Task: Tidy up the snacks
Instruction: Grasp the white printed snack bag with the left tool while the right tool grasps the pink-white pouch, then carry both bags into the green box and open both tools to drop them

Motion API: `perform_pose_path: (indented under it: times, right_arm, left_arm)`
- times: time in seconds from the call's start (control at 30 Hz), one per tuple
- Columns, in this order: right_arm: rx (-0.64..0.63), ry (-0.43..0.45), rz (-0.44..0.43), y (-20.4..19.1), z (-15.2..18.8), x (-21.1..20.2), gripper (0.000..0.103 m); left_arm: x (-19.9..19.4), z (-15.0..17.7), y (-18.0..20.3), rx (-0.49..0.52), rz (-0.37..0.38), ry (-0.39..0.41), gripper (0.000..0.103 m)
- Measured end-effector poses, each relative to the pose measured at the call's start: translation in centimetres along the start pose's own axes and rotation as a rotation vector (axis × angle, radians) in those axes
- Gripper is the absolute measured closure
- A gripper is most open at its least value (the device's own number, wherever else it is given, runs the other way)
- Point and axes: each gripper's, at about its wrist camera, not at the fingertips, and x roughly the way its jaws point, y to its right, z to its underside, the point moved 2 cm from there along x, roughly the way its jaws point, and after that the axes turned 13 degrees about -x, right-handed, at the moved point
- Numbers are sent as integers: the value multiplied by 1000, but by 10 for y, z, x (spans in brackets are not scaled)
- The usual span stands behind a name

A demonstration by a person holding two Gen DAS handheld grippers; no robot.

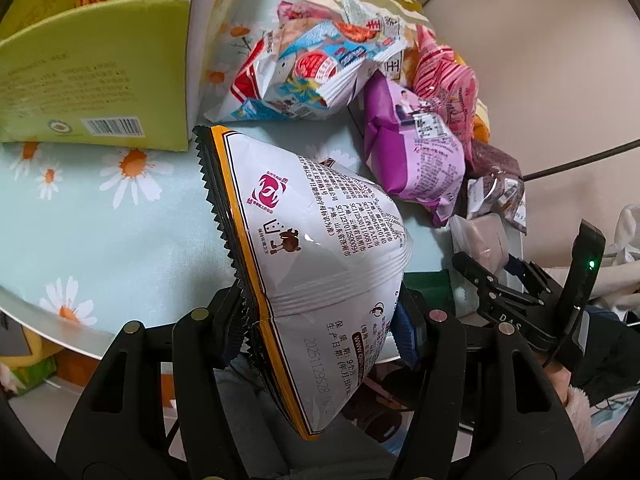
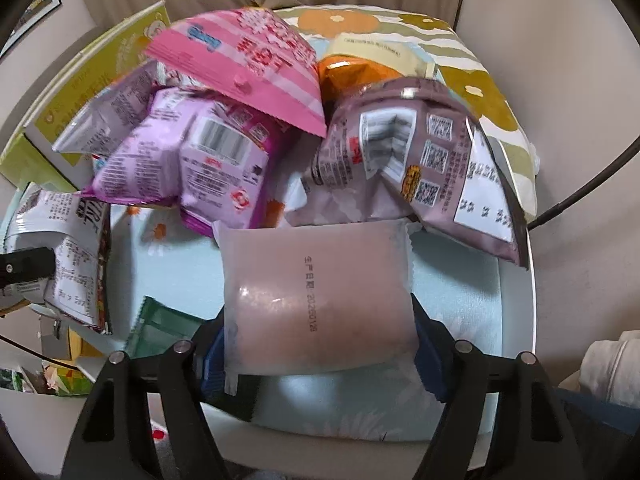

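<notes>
My left gripper is shut on a white snack bag with an orange-and-black serrated edge, held over the near edge of the round table. My right gripper is shut on a frosted pinkish packet with a printed date, held just above the table's near side. The right gripper also shows in the left wrist view at the right. The white bag shows at the left of the right wrist view. A pile of snack bags lies beyond: purple, pink striped, brownish, orange.
A green cardboard box with snacks inside stands at the table's left. The round table has a daisy-print cloth and a white rim. A green packet lies near the front edge. A black cable crosses at right.
</notes>
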Motion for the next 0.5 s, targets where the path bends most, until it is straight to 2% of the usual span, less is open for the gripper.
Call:
perform_pose_path:
  times: [0.33, 0.5]
  right_arm:
    - [-28, 71, -47, -20, -11, -41, 31]
    - [-67, 143, -58, -34, -28, -77, 31]
  left_arm:
    - [-41, 6, 13, -4, 36, 67, 46]
    - [-79, 11, 23, 3, 66, 140, 46]
